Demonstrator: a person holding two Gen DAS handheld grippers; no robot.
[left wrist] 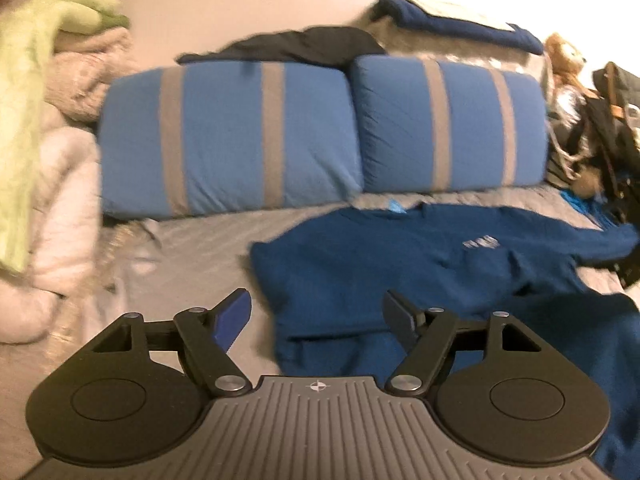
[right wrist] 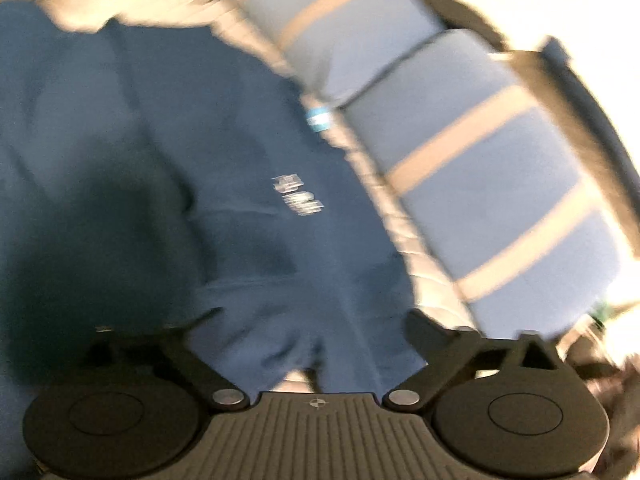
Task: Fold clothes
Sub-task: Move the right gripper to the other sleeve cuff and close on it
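Note:
A dark blue sweatshirt point(left wrist: 420, 264) with a small white chest logo lies spread on the grey bedsheet point(left wrist: 200, 248). My left gripper point(left wrist: 316, 316) is open and empty, hovering just above the sweatshirt's left edge. In the right wrist view the same sweatshirt point(right wrist: 200, 160) fills the left and middle, blurred by motion. My right gripper point(right wrist: 308, 336) is open over the sweatshirt's near edge, and nothing is between its fingers.
Two blue pillows with grey stripes point(left wrist: 320, 132) lean at the back of the bed; they also show in the right wrist view point(right wrist: 480, 152). A pile of white and green fabric point(left wrist: 44, 120) stands at the left. Bags and a teddy bear point(left wrist: 568, 64) sit at the right.

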